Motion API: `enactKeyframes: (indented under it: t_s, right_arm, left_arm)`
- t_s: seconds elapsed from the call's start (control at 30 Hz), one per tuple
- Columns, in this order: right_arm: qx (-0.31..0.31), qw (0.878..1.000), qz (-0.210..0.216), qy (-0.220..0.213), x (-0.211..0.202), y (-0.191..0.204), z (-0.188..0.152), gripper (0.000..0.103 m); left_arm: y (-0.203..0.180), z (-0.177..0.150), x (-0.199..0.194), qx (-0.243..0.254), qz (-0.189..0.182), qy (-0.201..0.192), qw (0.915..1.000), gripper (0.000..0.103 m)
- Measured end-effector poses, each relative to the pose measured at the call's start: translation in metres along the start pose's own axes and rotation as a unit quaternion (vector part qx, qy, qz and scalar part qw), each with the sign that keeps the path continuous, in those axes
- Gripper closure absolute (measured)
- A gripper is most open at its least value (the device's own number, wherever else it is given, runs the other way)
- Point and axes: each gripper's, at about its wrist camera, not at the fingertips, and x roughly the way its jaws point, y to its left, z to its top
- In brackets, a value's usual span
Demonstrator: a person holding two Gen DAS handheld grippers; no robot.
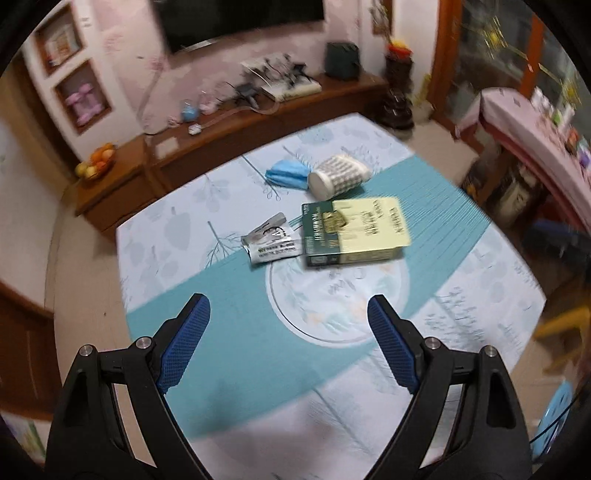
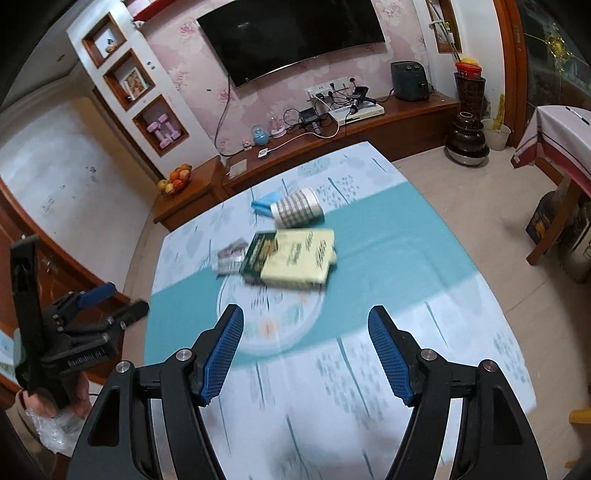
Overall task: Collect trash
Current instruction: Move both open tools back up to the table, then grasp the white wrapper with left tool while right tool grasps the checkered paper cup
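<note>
Only the right wrist view shows the left gripper (image 2: 110, 299) beside the table (image 2: 424, 236).

Soft, even indoor light is filling both views, throwing only faint shadows on the tabletop (image 1: 229, 306). Motion blur is smearing the whole left wrist view, while in the right wrist view it is mostly softening the box (image 2: 291, 256) and nearby tabletop print. Fisheye distortion is bending walls and darkening the corners. The television (image 2: 291, 33) is catching faint glare.
</note>
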Motion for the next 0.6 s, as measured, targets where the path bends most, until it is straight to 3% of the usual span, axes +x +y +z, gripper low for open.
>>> enactKeyframes:
  t_s: [0.27,0.6]
  right_arm:
    - [0.04,0.999,-0.008,0.015,0.103,0.014,0.075,0.032]
    - [0.124,0.992,0.007,0.038,0.207,-0.006,0.121,0.032]
  left_arm:
    - [0.035,0.037,0.121,0.099,-0.013,0.066,0.9928,0.017]
    - [0.039,0.058,0.21,0.168,-0.046,0.131,0.9759,0.017]
